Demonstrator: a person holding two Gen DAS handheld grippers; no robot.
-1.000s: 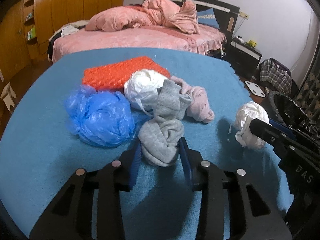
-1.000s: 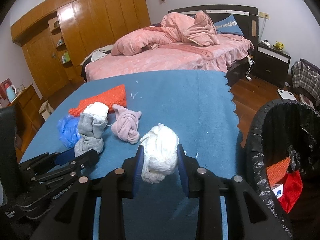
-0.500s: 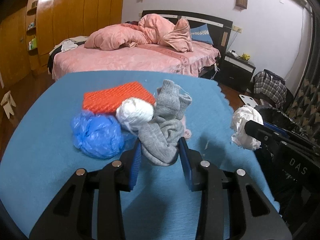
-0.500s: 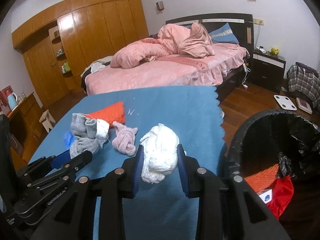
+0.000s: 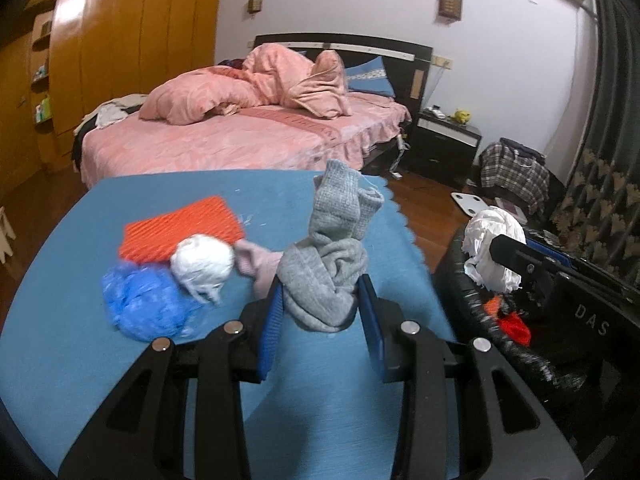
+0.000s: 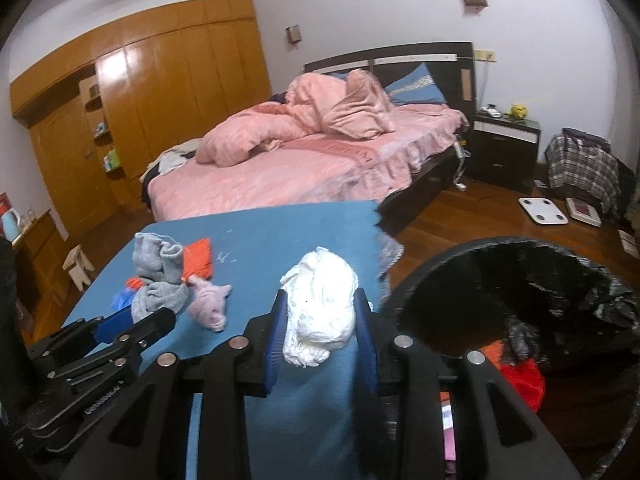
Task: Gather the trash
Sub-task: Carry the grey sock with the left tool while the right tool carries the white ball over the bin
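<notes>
My left gripper is shut on a grey knotted sock bundle, held in the air above the blue table. My right gripper is shut on a crumpled white wad, also seen as the white wad above the bin's rim. The black-lined trash bin stands off the table's right edge, with red and orange trash inside. On the table lie a blue plastic bag, a white ball, a pink knotted cloth and an orange mesh pad.
Beyond the table stands a bed with pink bedding. Wooden wardrobes line the left wall. A dark nightstand, a plaid garment and a white scale sit on the wooden floor at right.
Both grippers have risen and shifted right toward the bin, carrying the grey bundle and the white wad. The grey bundle has left the pile on the table.
</notes>
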